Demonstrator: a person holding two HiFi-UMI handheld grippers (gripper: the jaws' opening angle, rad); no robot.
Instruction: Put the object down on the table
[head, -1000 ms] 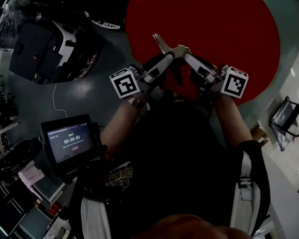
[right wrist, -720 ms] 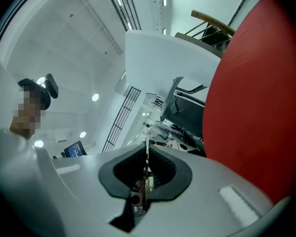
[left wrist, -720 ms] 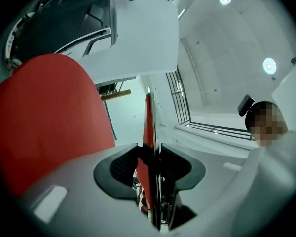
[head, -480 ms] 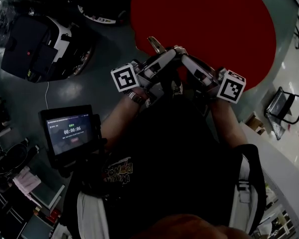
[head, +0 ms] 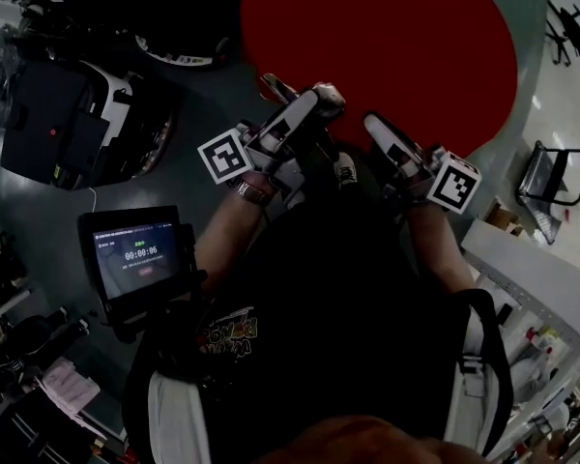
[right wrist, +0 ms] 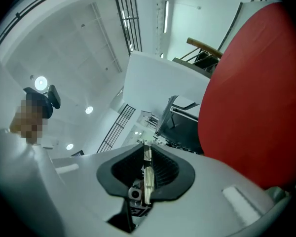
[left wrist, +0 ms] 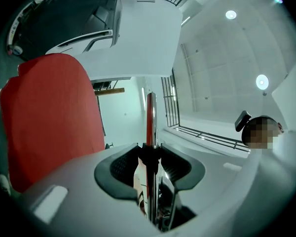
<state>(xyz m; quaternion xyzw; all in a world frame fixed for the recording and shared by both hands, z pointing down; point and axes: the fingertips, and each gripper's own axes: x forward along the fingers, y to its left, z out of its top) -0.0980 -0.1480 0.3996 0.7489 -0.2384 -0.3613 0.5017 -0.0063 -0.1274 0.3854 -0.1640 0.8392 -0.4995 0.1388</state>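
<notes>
Metal strip, thin and shiny, is pinched edge-on in the left gripper; we see its dark pads closed hard against both faces, the strip rising straight up past them and catching a red reflection. From the head view we find the strip poking out of the left gripper, held up in the air over the near rim of the red round surface; it touches nothing else, and whether that surface is a table top or a mat, the dim picture won't tell us. Right gripper sits just beside, apart from the strip; in its own view the right gripper has its pads drawn together, seemingly on nothing. A small timer screen glows low on the left.
</notes>
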